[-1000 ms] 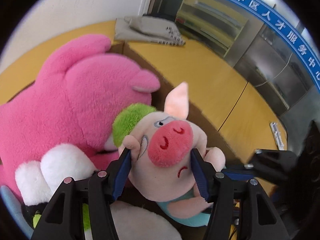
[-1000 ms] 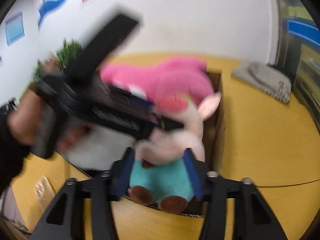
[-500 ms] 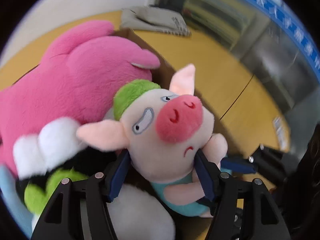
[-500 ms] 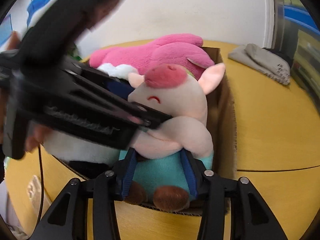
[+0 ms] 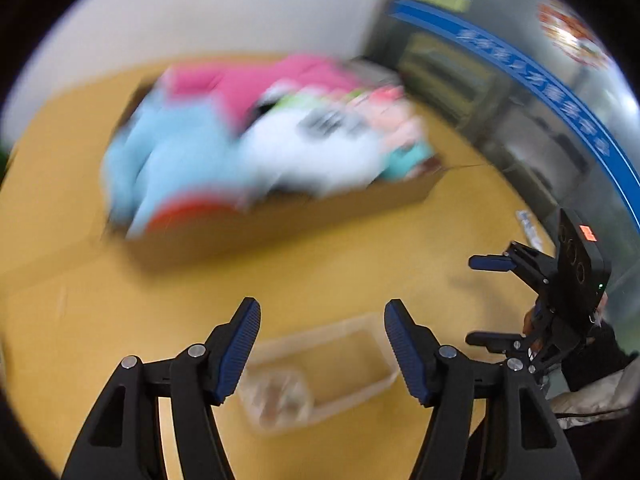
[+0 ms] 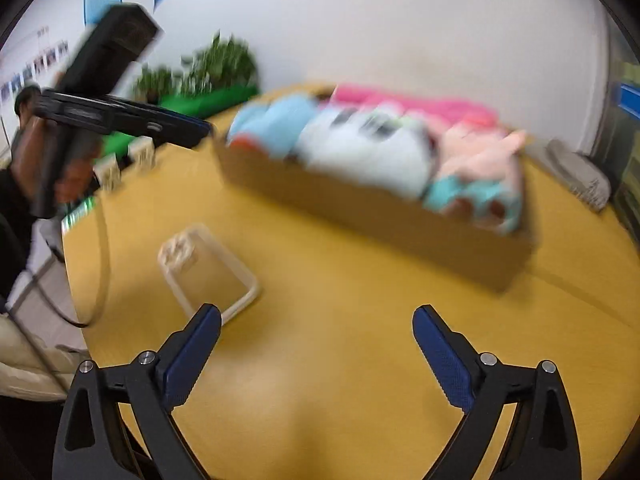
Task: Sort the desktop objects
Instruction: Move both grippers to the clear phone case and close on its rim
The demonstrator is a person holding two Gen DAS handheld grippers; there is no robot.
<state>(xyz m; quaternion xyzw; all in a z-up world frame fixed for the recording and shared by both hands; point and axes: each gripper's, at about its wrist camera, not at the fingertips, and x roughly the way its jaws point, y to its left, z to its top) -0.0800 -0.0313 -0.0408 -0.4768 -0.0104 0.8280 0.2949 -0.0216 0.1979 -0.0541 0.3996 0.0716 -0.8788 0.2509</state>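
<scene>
A cardboard box [image 6: 380,220] full of plush toys stands on the yellow table, blurred by motion. The pig plush [image 6: 480,168] with the teal outfit lies at its right end, and shows as a pink blur [image 5: 400,128] in the left wrist view. My left gripper [image 5: 322,312] is open and empty, well back from the box [image 5: 280,224]. Just under its fingers lies a clear plastic container [image 5: 320,368]. My right gripper [image 6: 316,314] has its jaws opening wide with nothing between them, over bare table. The container [image 6: 208,268] sits to its left. The right gripper [image 5: 486,300] also shows at the right edge.
A person's hand [image 6: 68,168] holds the left gripper [image 6: 192,130] at the upper left. Grey folded cloth [image 6: 576,172] lies beyond the box. Green plants [image 6: 216,68] line the far wall. A cable [image 6: 100,264] hangs off the table's left edge.
Both grippers have let go of the pig plush and pulled back from the box. The pig now lies in the box's right end. The right jaws stand much wider.
</scene>
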